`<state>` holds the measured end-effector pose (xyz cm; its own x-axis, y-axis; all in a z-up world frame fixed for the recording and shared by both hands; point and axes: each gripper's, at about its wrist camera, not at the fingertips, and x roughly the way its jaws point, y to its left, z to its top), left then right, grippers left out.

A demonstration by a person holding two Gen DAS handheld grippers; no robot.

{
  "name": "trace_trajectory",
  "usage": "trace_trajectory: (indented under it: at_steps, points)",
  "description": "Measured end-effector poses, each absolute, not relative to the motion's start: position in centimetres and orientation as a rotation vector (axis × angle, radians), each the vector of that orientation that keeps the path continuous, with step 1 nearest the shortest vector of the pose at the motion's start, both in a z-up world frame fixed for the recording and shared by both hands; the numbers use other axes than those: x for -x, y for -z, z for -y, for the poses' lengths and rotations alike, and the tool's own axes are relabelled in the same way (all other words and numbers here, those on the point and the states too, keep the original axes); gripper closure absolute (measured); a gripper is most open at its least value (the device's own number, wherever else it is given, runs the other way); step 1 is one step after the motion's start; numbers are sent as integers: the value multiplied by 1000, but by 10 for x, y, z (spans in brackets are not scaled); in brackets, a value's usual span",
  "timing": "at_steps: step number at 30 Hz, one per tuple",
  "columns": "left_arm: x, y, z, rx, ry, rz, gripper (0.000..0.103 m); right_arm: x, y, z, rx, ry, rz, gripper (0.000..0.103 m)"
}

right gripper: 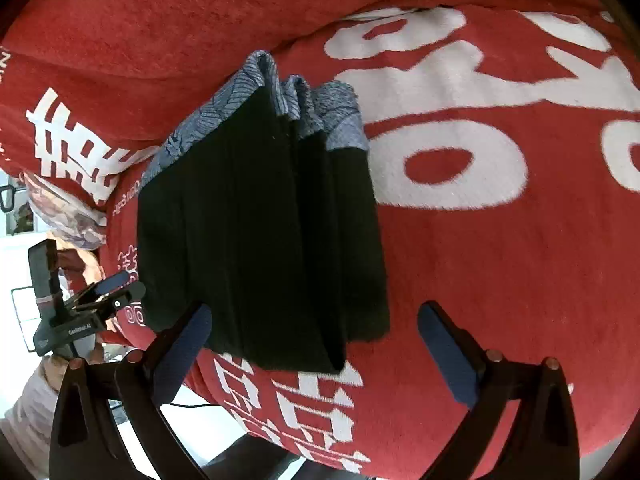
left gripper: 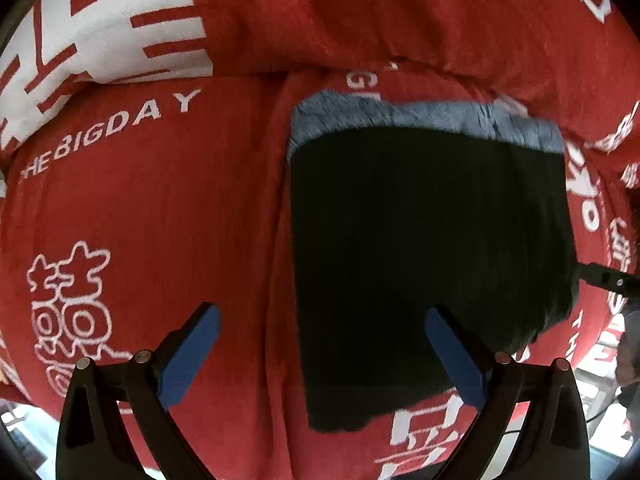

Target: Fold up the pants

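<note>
Pants [left gripper: 428,248] lie on the red blanket [left gripper: 160,208], folded into a compact dark rectangle. A blue-grey patterned band [right gripper: 256,96] shows along the far edge. In the right wrist view the stack reads as several layers, with vertical creases and at least three stepped edges at the near end.

Left gripper [left gripper: 322,354]: jaws spread wide, nothing between them, hovering above the blanket. One pad sits over the near left part of the pants, the other over bare blanket. Whether it touches the cloth, cannot tell.

Right gripper [right gripper: 314,354]: jaws also wide, empty, with the near edge of the pants between and just ahead of the fingers. The left gripper appears in this view at the pants' left side [right gripper: 96,300].

Handling judgement: soft, light, limp fabric with no stiffness of its own. Layers probably slide over each other, and the plush blanket underneath gives and may drag. A pinch on the top layer alone would likely peel the stack open. Better hold: clamp the full thickness at a folded edge or near corner, both grippers on matching corners, and lift evenly. The band end looks thicker, so it gives a firmer bite. Fold looks near complete.
</note>
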<state>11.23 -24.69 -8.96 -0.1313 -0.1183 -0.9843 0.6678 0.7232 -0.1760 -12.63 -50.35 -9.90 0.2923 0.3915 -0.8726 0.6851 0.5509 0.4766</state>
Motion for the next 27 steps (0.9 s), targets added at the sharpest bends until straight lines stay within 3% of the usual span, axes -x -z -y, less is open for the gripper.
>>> trace_trajectory:
  at_steps: [12,14,19,21,23,27]
  points:
    - [-133,131,257,-260,860,-1686,1,107,138,520,-1123,106,-1289,1]
    - [-132,138,262,-234,892,-1697,1,106,139,522,-1142,90,-1254,12]
    - [-125,146,276,-192,907,-1709,1,108,147,531,-1178,81,-1225,20]
    - [-121,142,280,-176,920,-1694,12,107,148,531,-1177,84,-1230,24]
    - [-117,134,283,-186,927,-1662,22,106,146,530,-1181,81,-1230,36]
    - [-111,111,278,-216,947,-1626,33,108,135,529,-1217,73,-1190,48]
